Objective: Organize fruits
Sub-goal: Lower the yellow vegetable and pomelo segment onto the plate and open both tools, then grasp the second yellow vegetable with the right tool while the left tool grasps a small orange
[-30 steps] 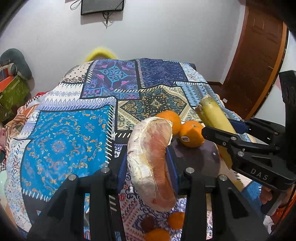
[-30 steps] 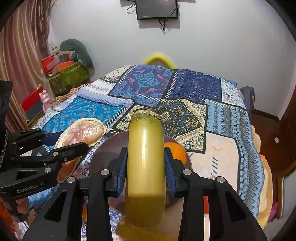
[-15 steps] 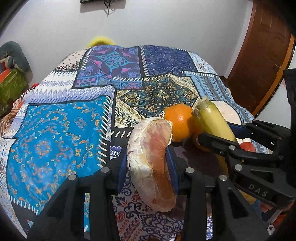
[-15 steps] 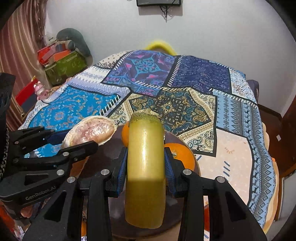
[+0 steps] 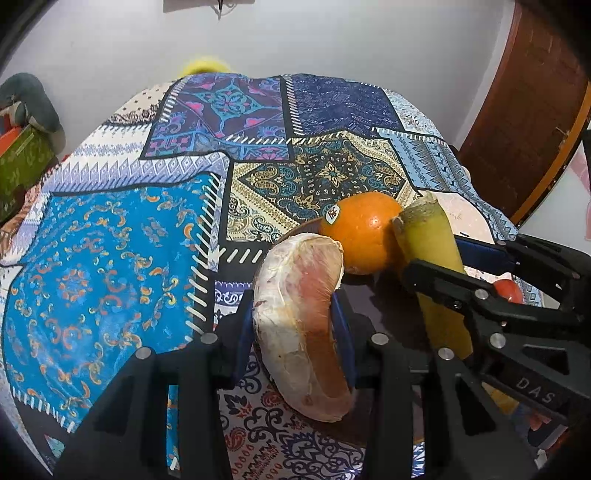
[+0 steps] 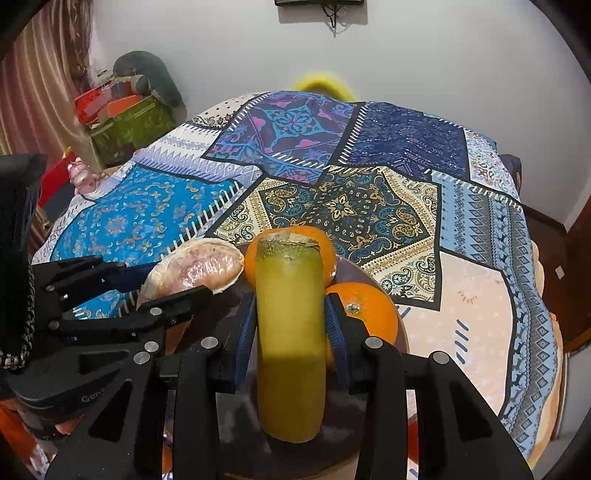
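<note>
Left tongs: clamped on peeled pink pomelo wedge. Right tongs: clamped on yellow-green cane stalk. Step: placing onto dark round plate beside oranges; next, release.

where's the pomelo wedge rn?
The pomelo wedge is clamped in the left claw, centre of the left wrist view, over the dark plate's left edge. An orange sits just behind it, the right claw's yellow-green stalk beside.

Patchwork bedspread over bed; green box far left, wooden door right, maybe screen on wall
</note>
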`<state>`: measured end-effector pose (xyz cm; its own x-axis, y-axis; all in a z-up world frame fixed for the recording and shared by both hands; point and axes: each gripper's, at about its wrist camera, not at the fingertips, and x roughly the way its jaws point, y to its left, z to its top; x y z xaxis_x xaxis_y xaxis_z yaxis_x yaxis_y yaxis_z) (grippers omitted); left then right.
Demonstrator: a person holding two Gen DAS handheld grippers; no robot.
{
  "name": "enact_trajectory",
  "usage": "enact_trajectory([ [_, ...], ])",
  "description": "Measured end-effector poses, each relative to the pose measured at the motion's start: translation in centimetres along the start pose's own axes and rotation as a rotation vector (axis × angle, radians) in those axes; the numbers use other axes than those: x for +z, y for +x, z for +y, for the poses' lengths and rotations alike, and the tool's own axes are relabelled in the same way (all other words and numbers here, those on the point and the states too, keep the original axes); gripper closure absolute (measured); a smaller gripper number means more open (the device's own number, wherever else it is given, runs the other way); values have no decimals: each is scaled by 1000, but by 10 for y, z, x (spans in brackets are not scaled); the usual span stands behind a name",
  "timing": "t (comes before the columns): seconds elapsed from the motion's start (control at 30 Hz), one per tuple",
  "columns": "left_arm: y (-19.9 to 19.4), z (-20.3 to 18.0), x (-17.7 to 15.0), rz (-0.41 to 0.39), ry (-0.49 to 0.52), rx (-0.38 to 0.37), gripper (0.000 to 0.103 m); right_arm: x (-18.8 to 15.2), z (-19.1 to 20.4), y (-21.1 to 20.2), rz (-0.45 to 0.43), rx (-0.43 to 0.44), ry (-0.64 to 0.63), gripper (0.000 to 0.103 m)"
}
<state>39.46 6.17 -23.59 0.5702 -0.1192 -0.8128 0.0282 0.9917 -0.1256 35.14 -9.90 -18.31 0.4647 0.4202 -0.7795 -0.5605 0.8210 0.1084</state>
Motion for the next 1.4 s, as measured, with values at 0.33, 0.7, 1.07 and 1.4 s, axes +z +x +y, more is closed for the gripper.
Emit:
enact_trajectory([
  [0.33,-12,-4,-2,-3,3,-2,62,-6,2,-22,-27,-31,-26,65],
  [0.7,-68,-7,-21,-42,36,-4,60,-27,2,-75,-72,-28,-30,63],
  [1.07,-104,-4,-56,-30,34,9,56,-74,5,-98,-29,7,-7,53],
  [1.4,-103,-13,-103,34,84,-5,49,-111,7,-74,88,8,-38,53],
])
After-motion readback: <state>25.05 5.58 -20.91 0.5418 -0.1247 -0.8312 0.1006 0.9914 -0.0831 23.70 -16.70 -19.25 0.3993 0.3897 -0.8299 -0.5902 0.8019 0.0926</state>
